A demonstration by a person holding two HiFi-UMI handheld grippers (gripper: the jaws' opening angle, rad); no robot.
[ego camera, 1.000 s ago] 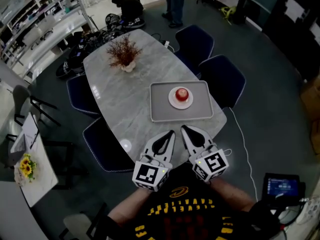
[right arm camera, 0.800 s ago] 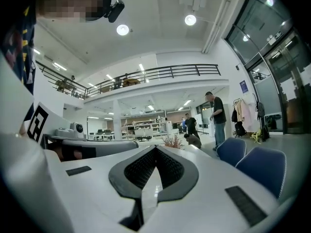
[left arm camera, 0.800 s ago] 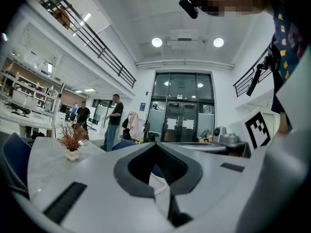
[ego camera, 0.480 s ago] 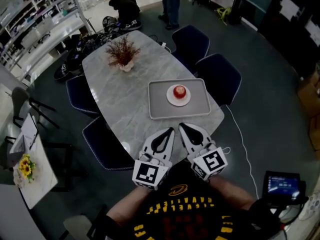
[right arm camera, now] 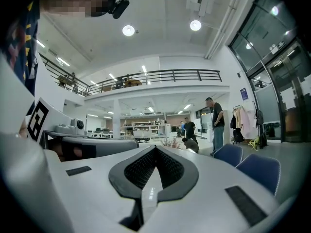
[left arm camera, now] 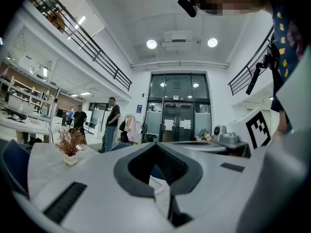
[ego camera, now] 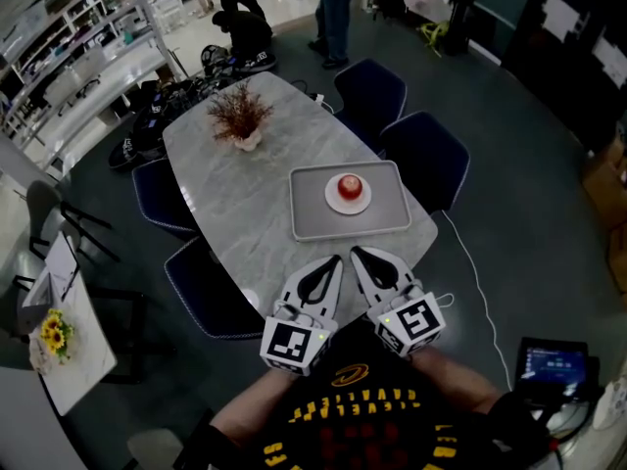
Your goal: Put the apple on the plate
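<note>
A red apple point(ego camera: 350, 185) sits on a small white plate point(ego camera: 334, 202), which rests on a grey tray point(ego camera: 313, 219) on the marble table point(ego camera: 245, 194). My left gripper point(ego camera: 336, 259) and right gripper point(ego camera: 357, 253) are held side by side at the table's near end, short of the tray. Both point level toward it. Both are shut with nothing between the jaws, as the left gripper view point(left arm camera: 156, 144) and the right gripper view point(right arm camera: 155, 148) show. The apple is hidden in both gripper views.
A vase of dried twigs point(ego camera: 242, 116) stands at the table's far end. Dark blue chairs point(ego camera: 428, 155) line both sides. People point(ego camera: 336, 8) stand beyond the table. A tablet point(ego camera: 554, 365) lies on the floor at the right, and a side table with yellow flowers point(ego camera: 49, 331) stands at the left.
The head view has shifted a little over the table. Both grippers stay shut and side by side, and the apple stays on the plate.
</note>
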